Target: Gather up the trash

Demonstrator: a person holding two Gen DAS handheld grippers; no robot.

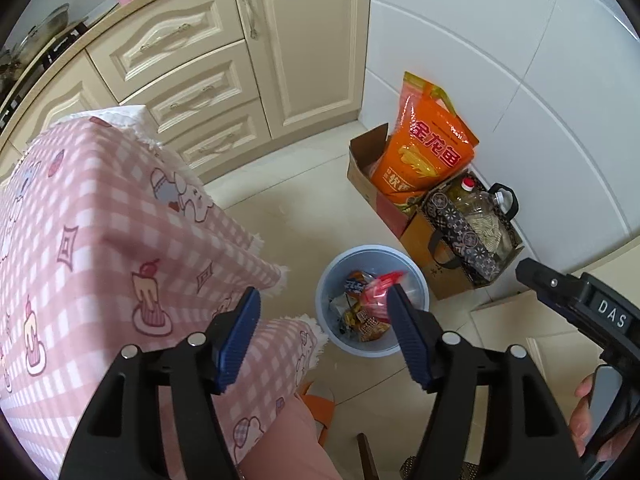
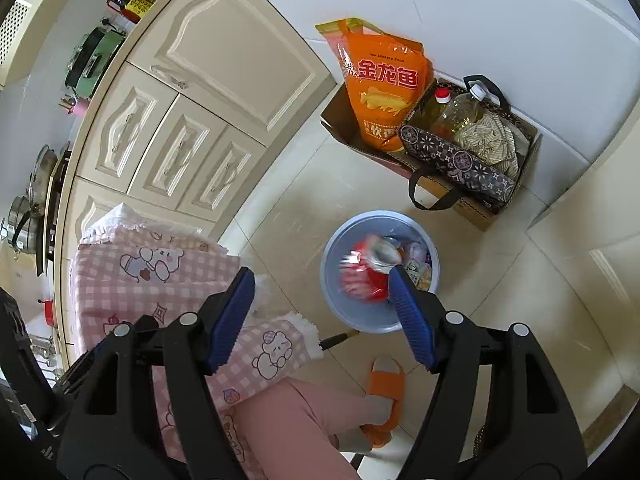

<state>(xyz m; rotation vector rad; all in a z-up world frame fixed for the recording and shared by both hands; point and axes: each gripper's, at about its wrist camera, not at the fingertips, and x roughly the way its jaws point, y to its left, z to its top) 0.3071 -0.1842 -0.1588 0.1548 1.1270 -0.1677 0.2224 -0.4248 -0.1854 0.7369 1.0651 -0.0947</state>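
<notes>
A light blue trash bin [image 1: 326,280] stands on the floor beside the table and holds several wrappers; it also shows in the right wrist view [image 2: 336,280]. A red wrapper [image 1: 380,286] lies on top of the trash. In the right wrist view a blurred red and white crumpled can [image 2: 366,270] is in the air over the bin, just off the right fingertip. My left gripper [image 1: 322,322] is open and empty above the table corner and the bin. My right gripper [image 2: 322,304] is open above the bin; its body [image 1: 580,308] shows in the left wrist view.
A table with a pink checked cloth [image 1: 92,220] fills the left. Cream kitchen cabinets [image 1: 224,64] stand behind. A cardboard box with an orange rice bag [image 1: 428,152] and a patterned bag with an oil bottle [image 1: 476,220] stand by the white wall. The person's leg and orange slipper [image 2: 386,380] are below.
</notes>
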